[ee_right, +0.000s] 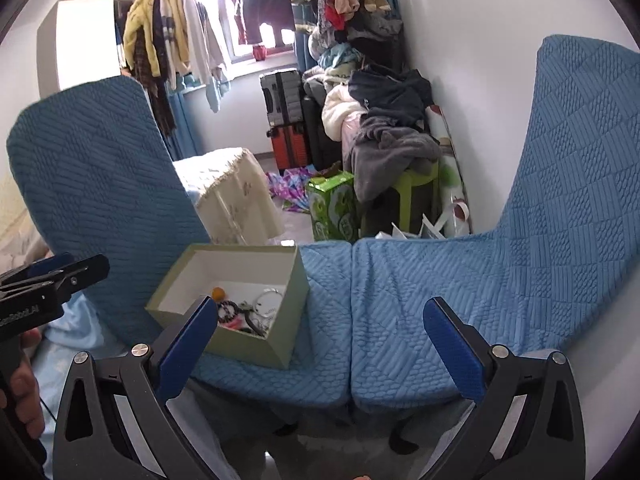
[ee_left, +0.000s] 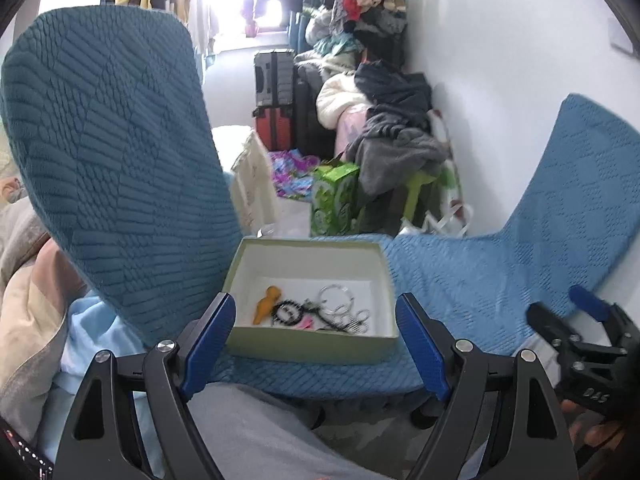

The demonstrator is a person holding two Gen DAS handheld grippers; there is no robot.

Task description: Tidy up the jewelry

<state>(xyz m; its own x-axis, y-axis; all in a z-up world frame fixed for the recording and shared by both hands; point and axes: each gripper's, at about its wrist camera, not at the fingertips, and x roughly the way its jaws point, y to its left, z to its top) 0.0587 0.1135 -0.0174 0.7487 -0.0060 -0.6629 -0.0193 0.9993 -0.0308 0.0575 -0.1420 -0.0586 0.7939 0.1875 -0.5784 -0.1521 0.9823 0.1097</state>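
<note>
With the left gripper (ee_left: 314,350) spread empty before the open box (ee_left: 312,344) on the blue chair seat (ee_left: 460,276), its tangled jewelry (ee_left: 320,312) looks light and snag-prone, best pinched by one ring, the right gripper (ee_right: 320,344) likewise spread.

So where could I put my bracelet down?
The blue seat cushion right of the box is bare up to the backrest. Inside the box, the white floor at the back is free; the jewelry crowds the front.
</note>
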